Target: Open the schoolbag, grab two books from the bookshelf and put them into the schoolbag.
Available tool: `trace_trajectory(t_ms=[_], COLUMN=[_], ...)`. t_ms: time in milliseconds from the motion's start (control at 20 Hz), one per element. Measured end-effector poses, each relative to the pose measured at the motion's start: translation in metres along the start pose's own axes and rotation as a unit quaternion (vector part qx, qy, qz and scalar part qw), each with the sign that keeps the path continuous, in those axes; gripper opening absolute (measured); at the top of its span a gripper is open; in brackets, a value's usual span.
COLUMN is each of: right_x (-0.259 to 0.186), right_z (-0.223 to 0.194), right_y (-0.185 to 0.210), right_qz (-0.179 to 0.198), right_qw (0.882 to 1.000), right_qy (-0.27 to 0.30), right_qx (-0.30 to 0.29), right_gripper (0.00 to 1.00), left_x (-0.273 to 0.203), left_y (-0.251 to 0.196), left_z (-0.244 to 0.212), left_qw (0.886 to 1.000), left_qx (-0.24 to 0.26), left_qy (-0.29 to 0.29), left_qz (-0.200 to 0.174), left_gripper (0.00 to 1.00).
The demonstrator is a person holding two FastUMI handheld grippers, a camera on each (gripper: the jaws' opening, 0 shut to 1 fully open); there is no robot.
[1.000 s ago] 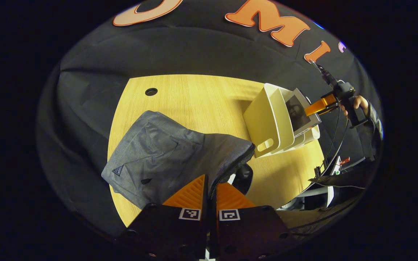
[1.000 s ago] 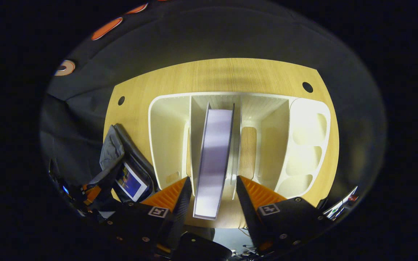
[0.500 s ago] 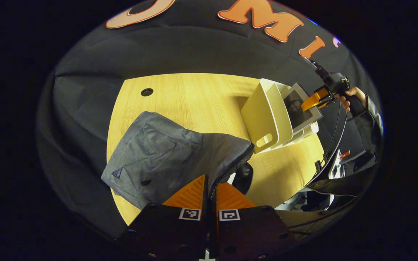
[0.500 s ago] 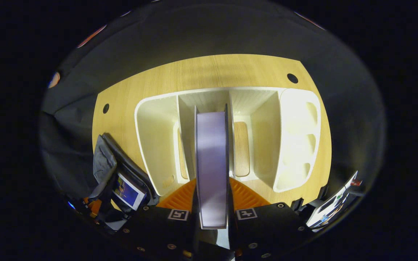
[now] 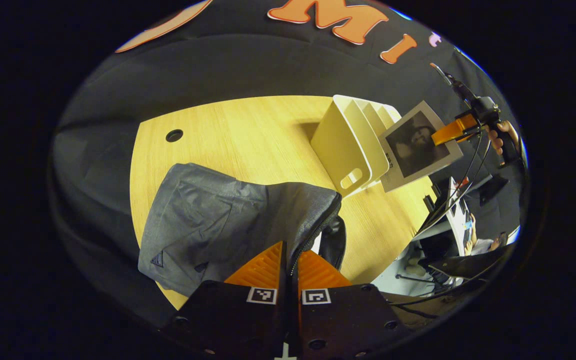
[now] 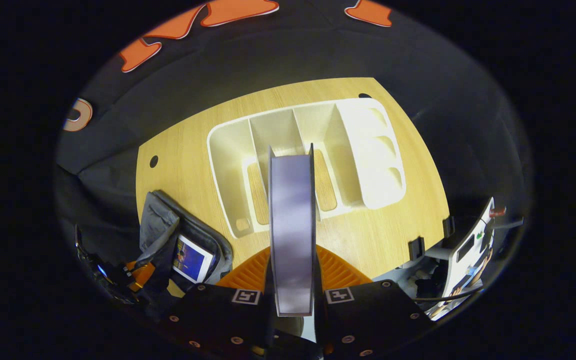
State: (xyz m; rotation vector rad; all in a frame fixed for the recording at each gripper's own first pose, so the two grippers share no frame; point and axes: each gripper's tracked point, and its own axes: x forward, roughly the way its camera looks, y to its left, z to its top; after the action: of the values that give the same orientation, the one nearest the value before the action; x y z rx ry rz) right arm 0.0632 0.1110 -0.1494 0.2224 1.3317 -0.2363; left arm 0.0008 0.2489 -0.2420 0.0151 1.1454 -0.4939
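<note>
Change: the book (image 5: 420, 146) has come up out of the bookshelf (image 5: 349, 145) since half a second ago and now hangs clear above its slots, where before it stood in the middle compartment.
Book: in the right gripper view its page edge (image 6: 291, 225) runs from 6 o'clock up to centre, pinched between both fingers of the right tool (image 6: 292, 280).
Right tool: in the left gripper view it sits at 2 o'clock (image 5: 448, 134), held by a hand (image 5: 502, 137), clamped on the book's upper corner.
Bookshelf: cream, on the desk (image 5: 248, 135) near 1 o'clock.
Schoolbag: grey (image 5: 228, 220), lying at centre, zip open; in the right gripper view at 8 o'clock (image 6: 160, 225), another book (image 6: 193, 259) inside.
Left tool: fingers pressed together (image 5: 290, 267) on the schoolbag's zip edge.
</note>
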Motion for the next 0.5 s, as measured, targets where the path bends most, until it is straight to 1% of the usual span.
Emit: trace_trajectory(t_ms=[150, 300, 500], right_x=[-0.010, -0.017, -0.025], right_z=[-0.026, -0.047, -0.076], right_y=[0.004, 0.015, 0.019], right_qz=[-0.002, 0.010, 0.020], right_qw=[1.000, 0.998, 0.997], right_qy=[-0.005, -0.012, -0.022], right_qx=[0.025, 0.054, 0.070], right_gripper=[0.33, 0.33, 0.33], left_x=[0.000, 0.000, 0.001], left_y=[0.001, 0.005, 0.007], left_z=[-0.001, -0.002, -0.001], left_qw=[1.000, 0.999, 0.996], left_qx=[0.029, 0.051, 0.081], left_qy=[0.001, 0.007, 0.014], left_qz=[-0.009, -0.012, -0.017], left_gripper=[0.04, 0.04, 0.04])
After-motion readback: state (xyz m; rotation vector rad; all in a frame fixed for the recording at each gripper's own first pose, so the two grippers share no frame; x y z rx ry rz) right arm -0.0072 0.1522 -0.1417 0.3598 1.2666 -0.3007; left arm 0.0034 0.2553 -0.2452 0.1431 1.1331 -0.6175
